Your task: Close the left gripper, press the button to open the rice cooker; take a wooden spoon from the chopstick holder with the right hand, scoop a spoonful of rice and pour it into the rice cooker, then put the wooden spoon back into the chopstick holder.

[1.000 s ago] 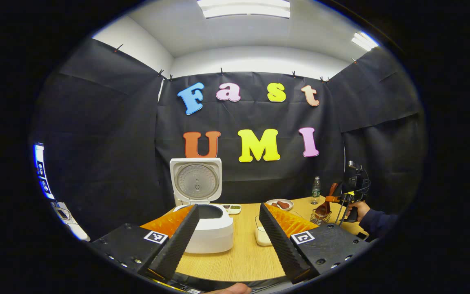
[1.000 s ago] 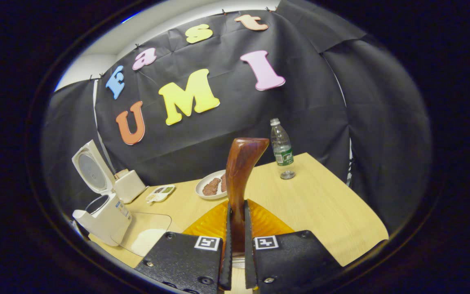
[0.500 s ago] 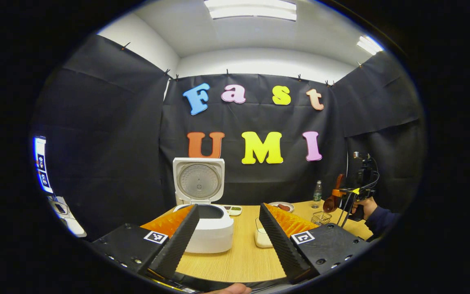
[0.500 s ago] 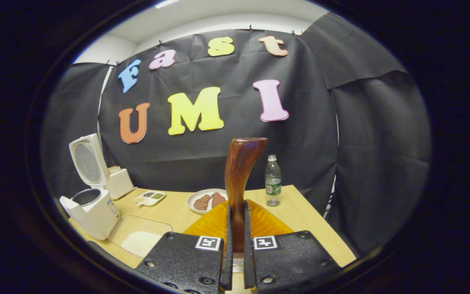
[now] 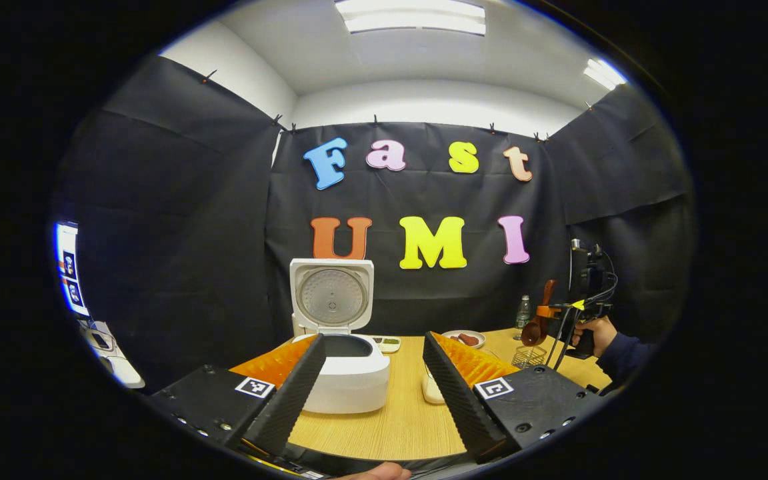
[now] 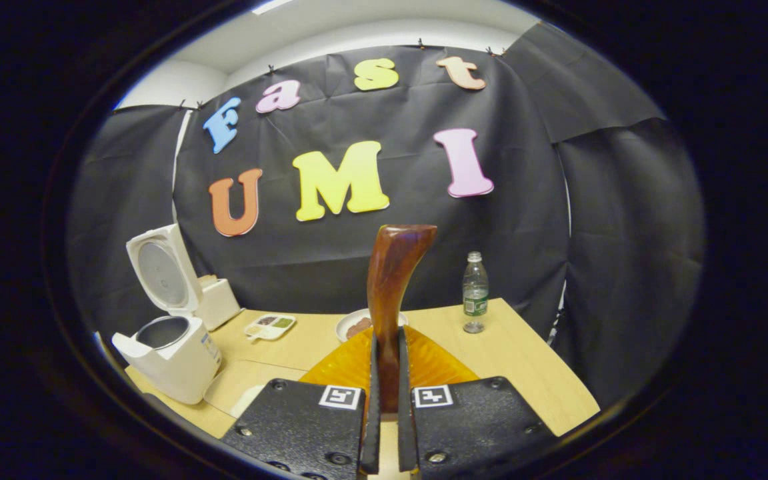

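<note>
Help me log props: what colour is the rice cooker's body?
White; the rice cooker shows best in the left gripper view.

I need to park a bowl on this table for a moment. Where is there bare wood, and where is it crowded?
Bare wood lies right of the water bottle, toward the table edge, and between the rice cooker and the left gripper. The back strip is crowded: condiment dish, plate, bottle.

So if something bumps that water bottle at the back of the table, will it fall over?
Probably, yes. The water bottle stands tall and thin on a small base, so a knock up high would likely tip it. It looks nearly empty, so it is probably light and would skid or roll on the smooth table.
</note>
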The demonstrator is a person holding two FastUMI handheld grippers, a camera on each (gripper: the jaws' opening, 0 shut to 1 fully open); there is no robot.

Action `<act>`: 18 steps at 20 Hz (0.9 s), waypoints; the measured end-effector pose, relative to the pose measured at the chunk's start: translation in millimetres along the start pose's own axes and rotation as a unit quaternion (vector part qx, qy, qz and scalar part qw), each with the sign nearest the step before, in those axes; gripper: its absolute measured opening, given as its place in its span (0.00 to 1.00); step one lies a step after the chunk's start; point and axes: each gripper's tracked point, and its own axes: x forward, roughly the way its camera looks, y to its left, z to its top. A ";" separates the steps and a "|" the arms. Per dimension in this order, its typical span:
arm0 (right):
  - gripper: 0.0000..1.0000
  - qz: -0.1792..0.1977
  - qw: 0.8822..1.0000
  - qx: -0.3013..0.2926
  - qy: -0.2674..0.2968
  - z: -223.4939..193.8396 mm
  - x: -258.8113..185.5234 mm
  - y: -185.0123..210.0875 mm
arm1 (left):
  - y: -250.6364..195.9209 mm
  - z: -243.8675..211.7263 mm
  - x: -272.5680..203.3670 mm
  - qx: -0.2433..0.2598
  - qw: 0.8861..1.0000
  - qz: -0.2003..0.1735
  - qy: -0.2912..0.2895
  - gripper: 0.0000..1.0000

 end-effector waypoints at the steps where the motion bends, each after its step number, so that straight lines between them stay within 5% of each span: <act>1: 0.16 0.004 1.000 -0.001 -0.002 2.2 -0.9 9.2 | 3.4 -1.1 1.1 0.000 1.000 0.002 0.002 0.94; 12: 0.16 0.054 0.998 -0.020 0.006 -32.8 11.6 126.1 | 26.3 23.3 -1.3 -0.001 1.000 0.014 -0.016 0.94; 18: 0.16 0.008 0.999 -0.035 0.010 -92.0 43.2 151.0 | 30.6 24.9 -5.5 0.008 1.000 0.012 -0.023 0.94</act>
